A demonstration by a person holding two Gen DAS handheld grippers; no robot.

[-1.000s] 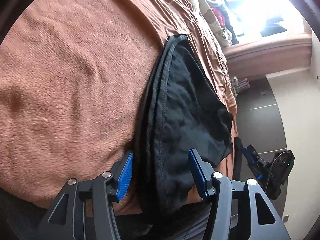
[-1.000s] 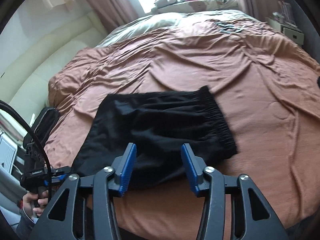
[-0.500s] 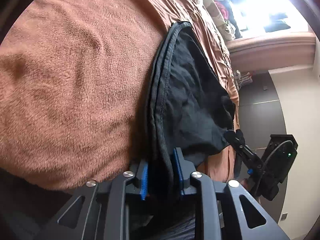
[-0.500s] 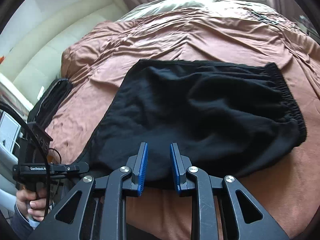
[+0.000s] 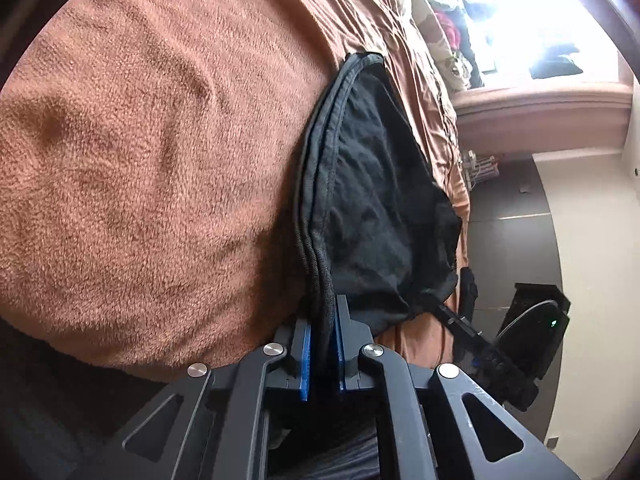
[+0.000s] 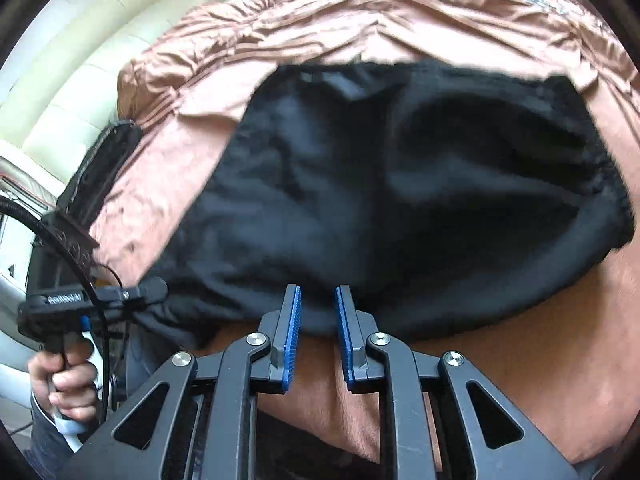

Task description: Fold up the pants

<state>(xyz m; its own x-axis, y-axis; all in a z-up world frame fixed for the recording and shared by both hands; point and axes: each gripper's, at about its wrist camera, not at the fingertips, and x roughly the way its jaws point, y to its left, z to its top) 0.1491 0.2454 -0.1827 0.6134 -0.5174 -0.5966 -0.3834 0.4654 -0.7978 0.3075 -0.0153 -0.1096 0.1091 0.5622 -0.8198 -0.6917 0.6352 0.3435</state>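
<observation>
Black pants (image 6: 400,200) lie folded on a brown blanket (image 5: 140,160) over a bed. In the left wrist view my left gripper (image 5: 322,344) is shut on the stacked hem edge of the pants (image 5: 372,200) at the near corner. In the right wrist view my right gripper (image 6: 317,320) sits at the near edge of the pants, its blue pads narrowly apart with the cloth edge between the tips; a firm grip is unclear. The elastic waistband (image 6: 600,184) is at the right. The left gripper (image 6: 132,294) shows at the left corner.
The bed's near edge runs under both grippers. A cream padded headboard (image 6: 80,80) is at the left. Pillows and clothes (image 5: 448,20) lie by a bright window. A black bag (image 6: 100,160) rests at the bed's left side.
Both grippers moved in to the pants' near edge and narrowed. The left one closed onto the hem corner. The pants now bulge up slightly in the right wrist view.
</observation>
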